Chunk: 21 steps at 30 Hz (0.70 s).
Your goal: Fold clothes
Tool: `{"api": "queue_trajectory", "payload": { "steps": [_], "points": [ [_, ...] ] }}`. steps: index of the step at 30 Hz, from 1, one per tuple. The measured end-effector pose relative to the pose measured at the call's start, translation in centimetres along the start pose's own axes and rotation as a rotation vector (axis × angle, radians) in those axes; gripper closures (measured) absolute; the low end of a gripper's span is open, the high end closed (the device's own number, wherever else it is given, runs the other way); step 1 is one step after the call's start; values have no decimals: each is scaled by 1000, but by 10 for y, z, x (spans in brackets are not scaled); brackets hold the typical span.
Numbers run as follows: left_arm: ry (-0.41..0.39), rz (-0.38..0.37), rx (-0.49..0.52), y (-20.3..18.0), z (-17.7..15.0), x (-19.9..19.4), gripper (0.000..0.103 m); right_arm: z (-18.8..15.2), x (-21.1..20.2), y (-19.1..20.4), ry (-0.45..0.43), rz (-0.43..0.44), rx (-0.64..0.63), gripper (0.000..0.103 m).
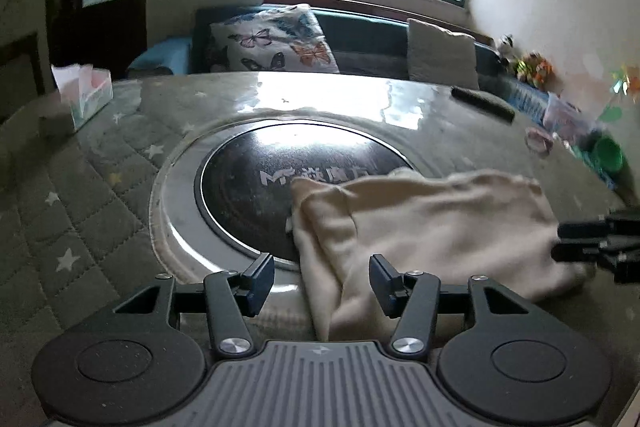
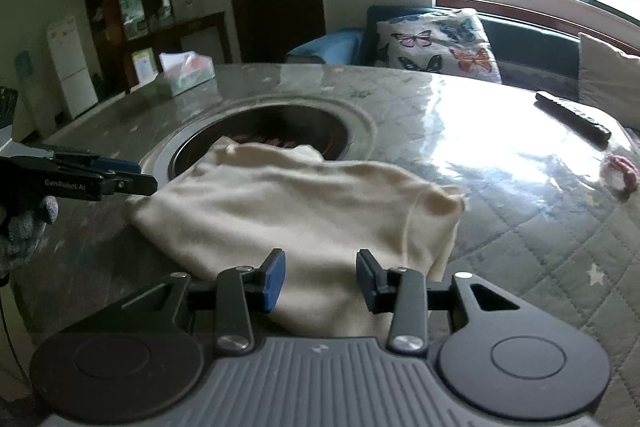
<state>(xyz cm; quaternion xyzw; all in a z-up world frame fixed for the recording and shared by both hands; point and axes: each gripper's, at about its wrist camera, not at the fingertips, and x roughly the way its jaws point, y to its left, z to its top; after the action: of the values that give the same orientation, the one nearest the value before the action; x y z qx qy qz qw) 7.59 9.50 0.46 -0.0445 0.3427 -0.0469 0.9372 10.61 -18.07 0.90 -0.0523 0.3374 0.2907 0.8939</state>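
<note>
I see the folded cloth (image 1: 420, 239) lying on the desk (image 1: 100, 187) between my left tool (image 1: 321, 285) and right tool (image 2: 321, 281); both are spread, holding nothing.

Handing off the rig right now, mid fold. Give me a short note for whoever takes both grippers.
Left gripper: open, holding nothing, at the near left edge of the cream garment.
Right gripper: open, empty, at its near right edge.
Garment: lies in a folded bundle on the quilted table, far corner over the round dark inset.
Done: looks at least partly folded.
Left: judge whether another fold is needed, then grip.
</note>
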Motion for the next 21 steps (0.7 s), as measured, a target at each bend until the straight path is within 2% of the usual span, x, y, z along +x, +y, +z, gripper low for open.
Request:
{"api": "queue_trajectory", "payload": {
  "steps": [10,13,15,18,21],
  "points": [
    [73,7,-113,11,22,39,53,6,7,-33,-22,-58,146,64],
    [78,-3,-124,12,23,42,60,5,10,-45,-22,-70,200,64],
    [80,-13,-129,12,24,44,72,5,13,-52,-22,-77,236,64],
    [76,-29,-132,10,25,46,83,5,16,-64,-22,-89,290,65],
    [63,-32,-120,6,26,45,90,3,21,-72,-21,-79,341,65]
  ]
}}
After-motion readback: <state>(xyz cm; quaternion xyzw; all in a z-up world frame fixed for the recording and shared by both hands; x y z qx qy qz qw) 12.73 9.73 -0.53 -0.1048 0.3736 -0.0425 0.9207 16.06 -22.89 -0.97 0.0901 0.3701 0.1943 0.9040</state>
